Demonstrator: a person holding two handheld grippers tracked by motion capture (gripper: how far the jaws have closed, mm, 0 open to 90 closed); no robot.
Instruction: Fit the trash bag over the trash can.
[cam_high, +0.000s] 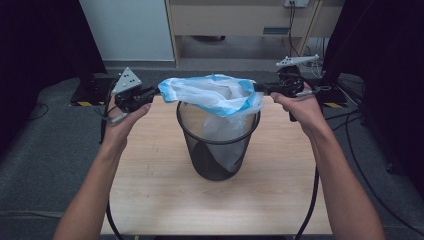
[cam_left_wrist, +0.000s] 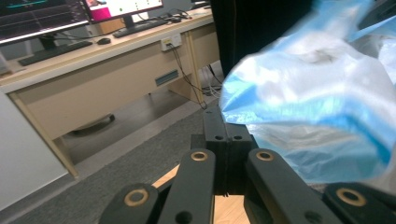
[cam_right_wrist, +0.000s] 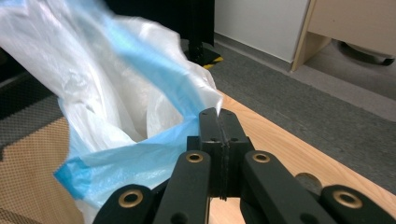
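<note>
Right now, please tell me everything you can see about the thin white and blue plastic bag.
The thin white and blue plastic bag is translucent, crinkled film, white with a blue band at its mouth. The left gripper and the right gripper each pinch the rim with jaws shut, stretching the mouth open above the black wire-mesh bin. Its white lower part hangs down inside the bin, which stands on the light wooden table.

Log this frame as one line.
left gripper: shut on bag rim | right gripper: shut on bag rim | plastic bag: stretched open above mesh wastebasket | wastebasket: upright on table
</note>
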